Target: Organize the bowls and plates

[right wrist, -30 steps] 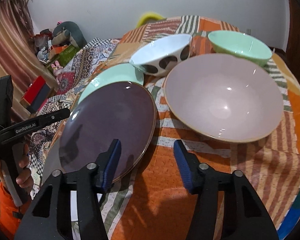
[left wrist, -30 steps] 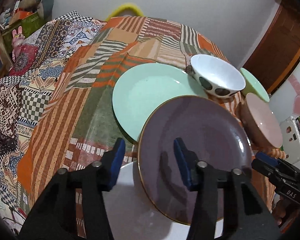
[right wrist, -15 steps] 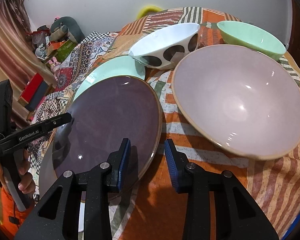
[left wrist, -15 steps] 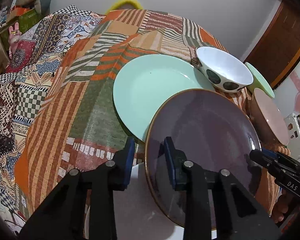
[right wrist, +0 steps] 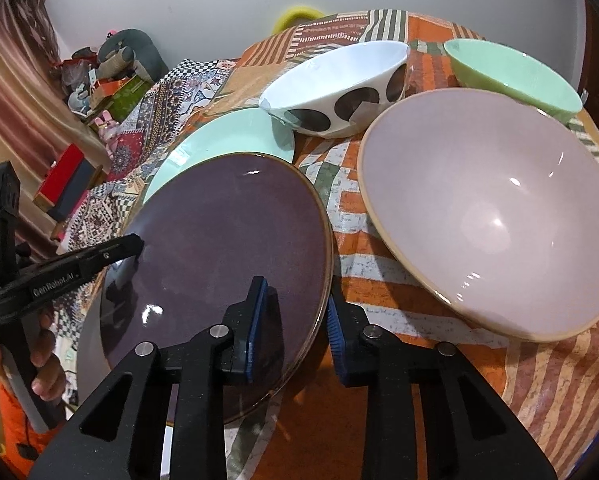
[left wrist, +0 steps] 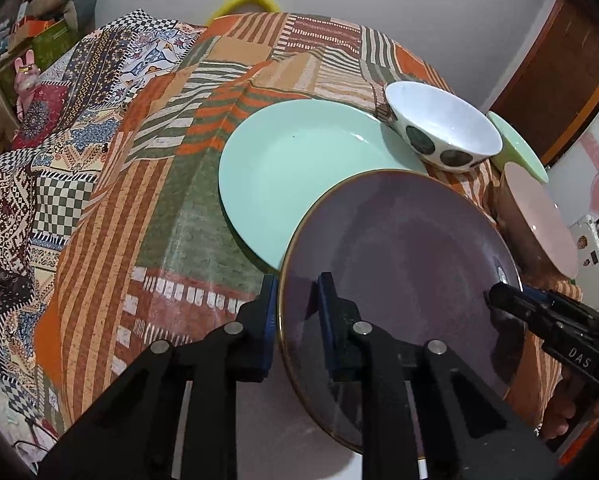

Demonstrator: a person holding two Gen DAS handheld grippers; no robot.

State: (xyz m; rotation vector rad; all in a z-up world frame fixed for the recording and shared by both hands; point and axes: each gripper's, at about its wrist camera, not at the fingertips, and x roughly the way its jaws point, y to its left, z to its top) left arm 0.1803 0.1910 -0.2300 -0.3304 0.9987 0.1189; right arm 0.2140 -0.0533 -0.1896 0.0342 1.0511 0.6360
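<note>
Between the blue pads of the left gripper [left wrist: 297, 322] sits the near-left rim of the purple plate [left wrist: 403, 248]; the right gripper [right wrist: 293, 330] pinches its opposite edge. Both jaws have just been closing onto it (a two-sided hold), so lifting looks next. Beyond, the mint plate [left wrist: 299, 168], spotted bowl [right wrist: 339, 80], pink bowl [right wrist: 487, 208] and green bowl [right wrist: 511, 70] all sit empty.

Pale wall [left wrist: 379, 8], wooden door [left wrist: 559, 92], patchwork-covered table [left wrist: 147, 184].
</note>
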